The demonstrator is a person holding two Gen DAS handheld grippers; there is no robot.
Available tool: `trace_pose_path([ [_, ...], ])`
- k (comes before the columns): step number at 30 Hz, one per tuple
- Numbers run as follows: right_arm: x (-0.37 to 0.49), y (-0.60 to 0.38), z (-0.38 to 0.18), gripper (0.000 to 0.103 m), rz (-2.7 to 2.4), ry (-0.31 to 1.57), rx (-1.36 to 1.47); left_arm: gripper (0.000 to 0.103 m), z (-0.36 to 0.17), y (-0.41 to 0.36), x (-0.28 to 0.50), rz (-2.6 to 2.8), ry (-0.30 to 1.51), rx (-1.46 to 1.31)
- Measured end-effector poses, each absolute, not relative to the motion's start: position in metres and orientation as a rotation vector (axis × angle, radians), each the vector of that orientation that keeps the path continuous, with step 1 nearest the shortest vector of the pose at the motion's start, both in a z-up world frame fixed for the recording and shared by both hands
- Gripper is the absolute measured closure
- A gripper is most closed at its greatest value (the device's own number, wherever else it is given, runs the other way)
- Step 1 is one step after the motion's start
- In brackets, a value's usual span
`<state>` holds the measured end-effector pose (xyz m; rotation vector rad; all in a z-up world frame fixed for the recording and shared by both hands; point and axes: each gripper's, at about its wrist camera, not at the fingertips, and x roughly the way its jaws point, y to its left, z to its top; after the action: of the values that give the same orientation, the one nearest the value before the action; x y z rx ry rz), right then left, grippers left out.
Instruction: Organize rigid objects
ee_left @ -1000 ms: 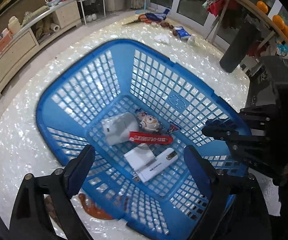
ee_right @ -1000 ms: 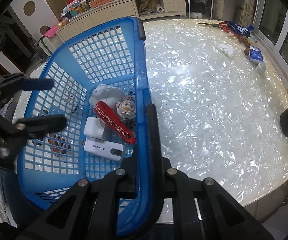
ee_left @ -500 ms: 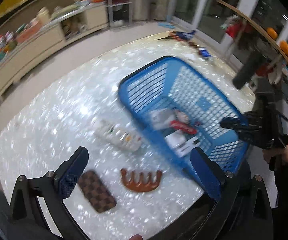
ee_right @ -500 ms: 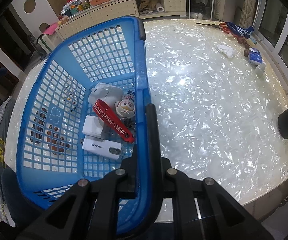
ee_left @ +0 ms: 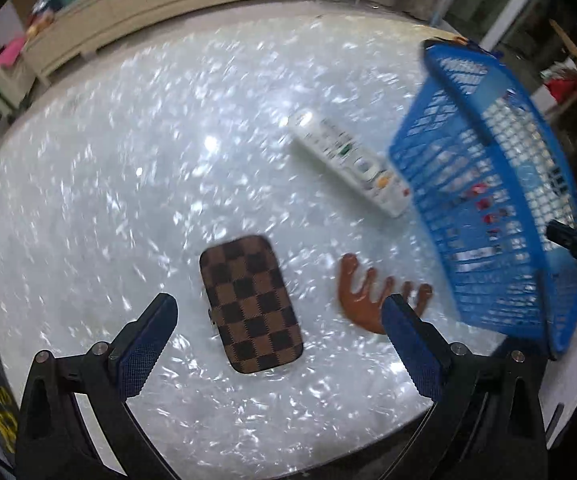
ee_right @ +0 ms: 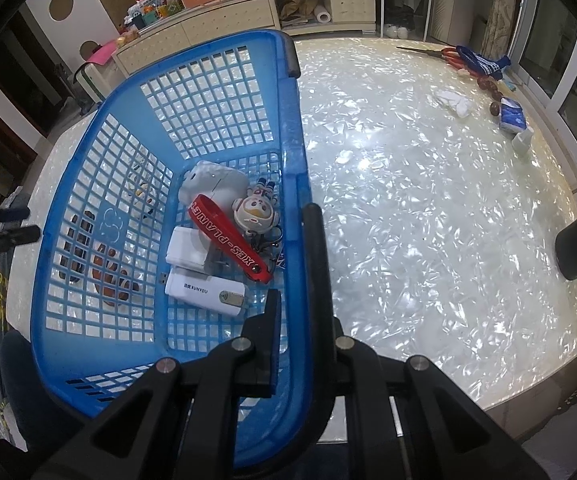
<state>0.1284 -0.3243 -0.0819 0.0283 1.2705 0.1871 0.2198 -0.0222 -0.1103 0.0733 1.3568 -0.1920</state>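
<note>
Left gripper (ee_left: 276, 344): jaws being held wide apart, nothing gripped; checkered brown case (ee_left: 250, 304) is lying flat on the pearly white table (ee_left: 108, 160) between and just ahead of the fingers, not touched. The left view is being smeared by motion blur, esp. at right.

Brown comb-like item (ee_left: 372, 300): lying right of the case; its near edge is being hidden by the right finger (ee_left: 412, 352), so its full shape can't be told.

White remote (ee_left: 348, 160): lying farther off, w/ its right end just beside the blue basket (ee_left: 488, 200); buttons are too blurred to read.

Right gripper (ee_right: 300, 300): jaws being kept nearly closed, clamped on the basket's right rim (ee_right: 292, 128), one finger inside, one outside.

Basket contents, right view:
- red strap (ee_right: 228, 240), lettering only partly legible;
- white USB device (ee_right: 204, 292);
- white box (ee_right: 186, 248), partly covered by the strap;
- small astronaut figure (ee_right: 256, 214);
- pale rounded item (ee_right: 212, 180), identity unclear.

Dark and brown shapes are being seen only through the left wall mesh. The far-right table edge is carrying small misc. items (ee_right: 488, 80), too small to identify.
</note>
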Motion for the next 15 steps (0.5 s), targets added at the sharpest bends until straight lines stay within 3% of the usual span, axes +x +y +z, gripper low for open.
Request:
trace_pose_path([
  [15, 0.130, -0.324, -0.083, 0.093, 0.188, 1.275, 0.022, 0.001, -0.181, 0.003, 0.227, -0.037, 1.441, -0.031],
])
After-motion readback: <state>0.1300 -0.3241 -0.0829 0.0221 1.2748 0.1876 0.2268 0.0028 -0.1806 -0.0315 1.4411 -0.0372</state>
